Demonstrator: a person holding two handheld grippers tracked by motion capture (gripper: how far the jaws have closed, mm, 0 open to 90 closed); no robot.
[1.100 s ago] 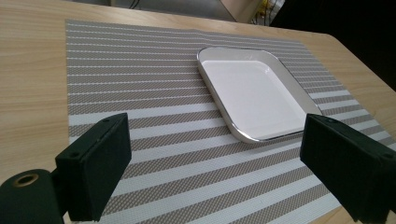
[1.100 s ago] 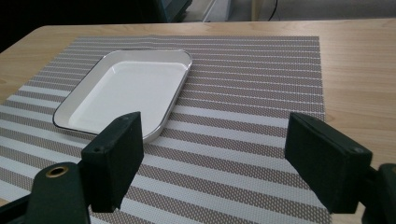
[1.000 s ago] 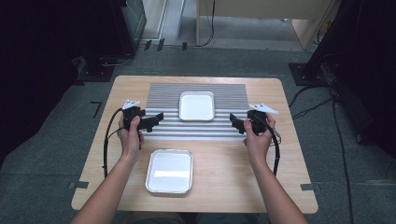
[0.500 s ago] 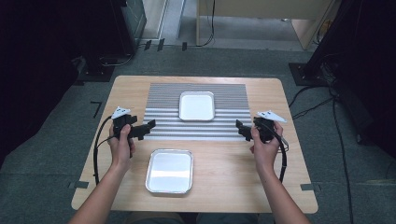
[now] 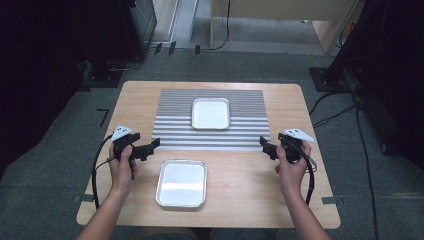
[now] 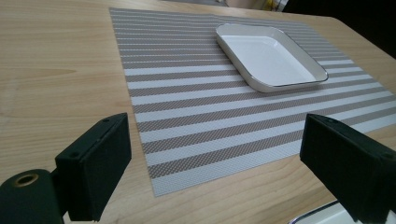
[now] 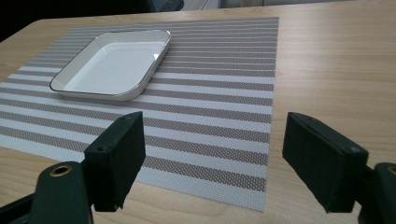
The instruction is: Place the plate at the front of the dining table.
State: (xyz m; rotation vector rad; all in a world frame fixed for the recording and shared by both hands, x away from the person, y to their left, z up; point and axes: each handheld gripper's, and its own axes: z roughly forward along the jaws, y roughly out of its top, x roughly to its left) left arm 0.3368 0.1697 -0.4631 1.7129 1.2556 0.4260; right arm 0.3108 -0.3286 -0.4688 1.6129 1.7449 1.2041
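Note:
A white square dish [image 5: 210, 113] sits empty on a grey-striped placemat [image 5: 240, 132] at the table's far middle. An empty metal tray [image 5: 182, 183] lies near the front edge. My left gripper [image 5: 154, 145] hovers open at the placemat's front left corner, just left of the tray's far side. My right gripper [image 5: 263, 144] is open at the placemat's front right corner. In the left gripper view the left gripper [image 6: 224, 158] faces the placemat [image 6: 196, 121] and the dish [image 6: 268, 58]. In the right gripper view the right gripper [image 7: 215, 158] faces the dish [image 7: 114, 63].
The wooden table [image 5: 300, 110] has bare strips left and right of the placemat. Dark equipment and cables stand on the grey floor around it. A corner of the metal tray [image 6: 322, 215] shows by the left gripper's right jaw.
Both grippers have drawn back from the placemat's sides, outward and toward the person. Both stay open and hold nothing. The dish and tray have not moved.

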